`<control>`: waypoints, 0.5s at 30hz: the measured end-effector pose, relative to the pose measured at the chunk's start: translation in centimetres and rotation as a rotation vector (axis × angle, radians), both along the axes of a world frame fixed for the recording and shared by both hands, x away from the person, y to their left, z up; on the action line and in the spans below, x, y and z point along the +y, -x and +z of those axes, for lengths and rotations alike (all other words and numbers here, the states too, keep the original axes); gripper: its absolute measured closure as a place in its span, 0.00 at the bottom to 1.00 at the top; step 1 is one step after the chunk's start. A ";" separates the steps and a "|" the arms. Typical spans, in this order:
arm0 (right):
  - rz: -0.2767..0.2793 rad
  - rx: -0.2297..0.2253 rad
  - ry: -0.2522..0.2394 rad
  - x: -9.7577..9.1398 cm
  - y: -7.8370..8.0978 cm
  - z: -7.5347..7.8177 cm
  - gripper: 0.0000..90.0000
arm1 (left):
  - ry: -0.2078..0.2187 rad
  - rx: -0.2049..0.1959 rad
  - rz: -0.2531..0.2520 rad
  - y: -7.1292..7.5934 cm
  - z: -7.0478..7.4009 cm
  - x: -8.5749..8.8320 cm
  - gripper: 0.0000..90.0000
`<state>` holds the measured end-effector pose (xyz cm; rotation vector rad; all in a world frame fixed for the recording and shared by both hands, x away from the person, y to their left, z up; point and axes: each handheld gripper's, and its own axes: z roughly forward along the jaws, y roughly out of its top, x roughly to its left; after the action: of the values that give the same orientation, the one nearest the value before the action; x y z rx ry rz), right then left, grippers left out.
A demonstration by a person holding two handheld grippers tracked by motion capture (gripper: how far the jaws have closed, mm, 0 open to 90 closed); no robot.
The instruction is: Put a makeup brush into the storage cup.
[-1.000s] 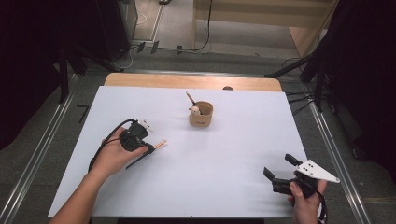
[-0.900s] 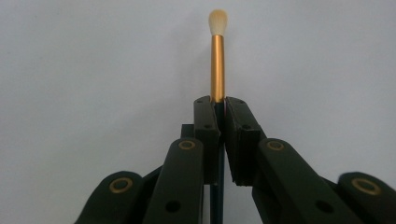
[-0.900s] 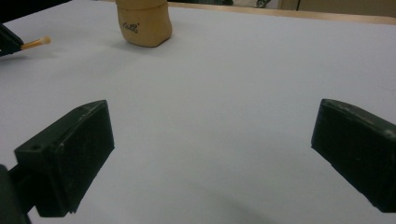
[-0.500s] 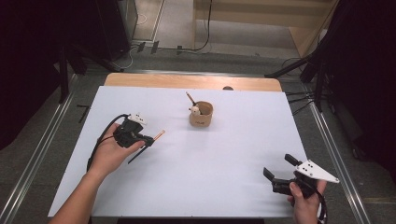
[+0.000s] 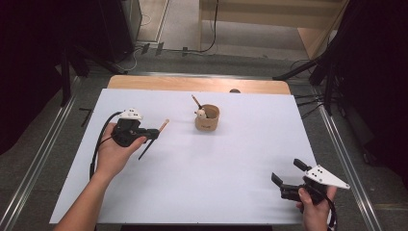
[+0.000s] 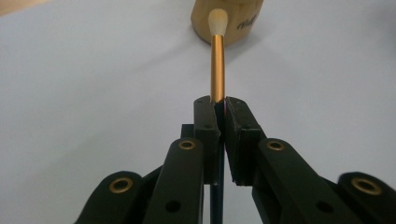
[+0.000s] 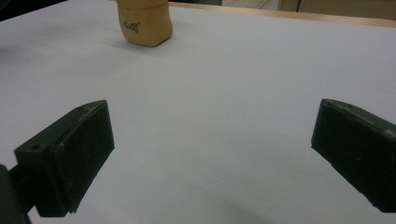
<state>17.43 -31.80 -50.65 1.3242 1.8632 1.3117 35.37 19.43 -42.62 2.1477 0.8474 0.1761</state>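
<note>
Right hand-held gripper (image 5: 292, 179), at 5 o'clock on the surface (image 5: 231, 183), idles with jaws released. Left hand-held gripper (image 5: 153, 134), at 9 o'clock, clenches a makeup brush (image 6: 217, 60) mid-handle, bristles aimed at the wooden cup (image 5: 207, 118) beyond centre, likely for insertion.

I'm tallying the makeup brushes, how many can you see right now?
2, maybe more hidden in the cup. One brush is clamped in the left hand-held gripper; another brush stands in the wooden cup.
</note>
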 end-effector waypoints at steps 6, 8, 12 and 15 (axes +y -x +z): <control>0.001 -0.001 0.000 0.0 0.0 0.0 0.00 | 0.091 -0.030 0.009 0.0 0.4 0.0 0.95; 0.003 -0.004 -0.001 0.0 0.0 0.0 0.00 | 0.107 -0.040 0.010 -0.1 0.5 -0.1 0.95; 0.001 -0.007 0.000 0.0 0.0 0.0 0.00 | 0.152 -0.056 0.015 -0.1 0.7 -0.4 0.95; -0.002 -0.008 -0.002 -0.1 0.0 0.0 0.00 | 0.185 -0.057 0.015 -0.3 0.8 -0.6 0.95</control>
<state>17.38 -31.91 -50.63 1.3196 1.8559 1.3158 35.64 18.82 -41.77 1.9552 0.8152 0.1591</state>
